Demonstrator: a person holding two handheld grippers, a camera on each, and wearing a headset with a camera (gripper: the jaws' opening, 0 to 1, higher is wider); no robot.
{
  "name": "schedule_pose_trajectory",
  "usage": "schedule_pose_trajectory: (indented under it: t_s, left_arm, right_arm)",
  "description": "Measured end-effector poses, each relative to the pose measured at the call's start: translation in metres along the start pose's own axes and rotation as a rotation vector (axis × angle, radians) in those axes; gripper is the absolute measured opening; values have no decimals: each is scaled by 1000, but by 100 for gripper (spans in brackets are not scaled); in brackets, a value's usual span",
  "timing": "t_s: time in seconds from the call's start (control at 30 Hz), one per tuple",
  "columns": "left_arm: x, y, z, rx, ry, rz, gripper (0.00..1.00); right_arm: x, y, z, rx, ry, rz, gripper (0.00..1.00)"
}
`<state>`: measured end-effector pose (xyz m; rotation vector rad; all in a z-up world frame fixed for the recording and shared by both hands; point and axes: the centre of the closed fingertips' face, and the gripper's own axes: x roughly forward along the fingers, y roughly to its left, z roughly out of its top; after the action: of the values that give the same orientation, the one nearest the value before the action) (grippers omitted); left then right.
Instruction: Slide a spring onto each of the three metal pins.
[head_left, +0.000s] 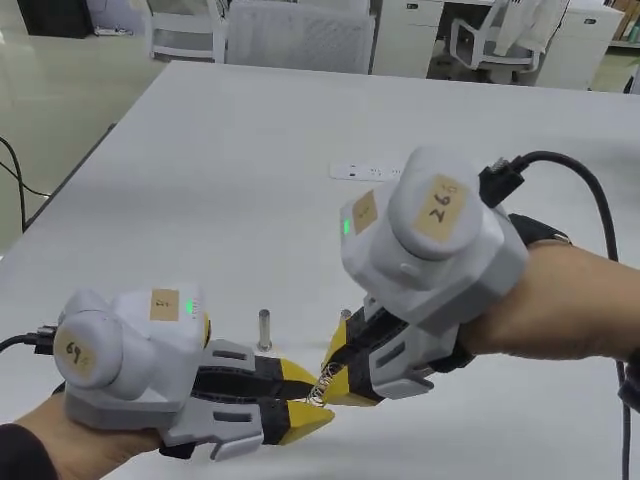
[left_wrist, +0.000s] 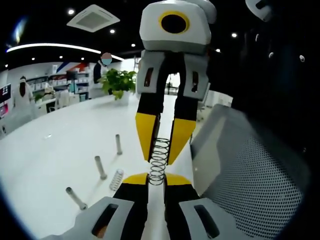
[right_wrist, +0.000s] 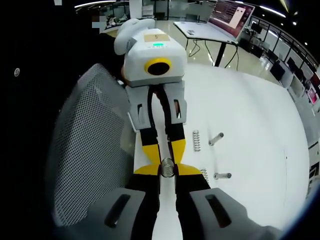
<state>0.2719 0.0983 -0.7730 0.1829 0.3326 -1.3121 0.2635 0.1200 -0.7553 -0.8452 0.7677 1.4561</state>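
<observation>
Pinching one spring (head_left: 322, 385) between them, the left tongs (head_left: 308, 400) and the right tongs (head_left: 336, 372) meet tip to tip just above the tabletop (head_left: 250, 150). Both pairs are narrow. The left gripper view has the spring's lower end between the left yellow pads and its upper end between the right ones, so each appears to grip one end. Which pair bears the load I cannot tell.

The spring is a short, bright wire coil, open-wound and seemingly neither stretched nor crushed. Its long axis runs from one pair of tips to the other, roughly level with the tabletop.

Just past the spring and a little to its left stand the three pins: near (left_wrist: 75, 197), middle (left_wrist: 100, 167) and far (left_wrist: 118, 144). They are plain grey metal rods, upright and all bare, so by my reading no pin has been fitted yet. A loose spring (left_wrist: 116, 179) lies flat between the held spring and the middle pin.

The coming move turns on this mismatch: the coil lies level and the pins point up. One pair will probably have to let go so the other can stand the coil on end. The left tongs look slightly nearer to a pin (head_left: 265, 330) beyond the spring.
</observation>
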Motion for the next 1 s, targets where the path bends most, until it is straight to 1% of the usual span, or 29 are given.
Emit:
schedule_pose_trajectory:
  t_s: [0.17,0.27,0.4,0.77,1.0]
  left_arm:
    - [0,0,1,-3,-3,0,4]
    - [-1,0,3,-11,-13,2,5]
    - [-2,2,2,-15,-16,9,7]
    - [-15,15,0,-48,-45,73,17]
    - [-25,22,-4,-69,-53,120,27]
  right_arm:
    - [0,0,0,0,2,1,7]
    - [0,0,2,2,-5,2,7]
    - [-1,-2,0,5,4,-3,7]
    - [-9,-10,-12,21,32,-27,7]
    - [-14,-15,-23,36,57,-44,7]
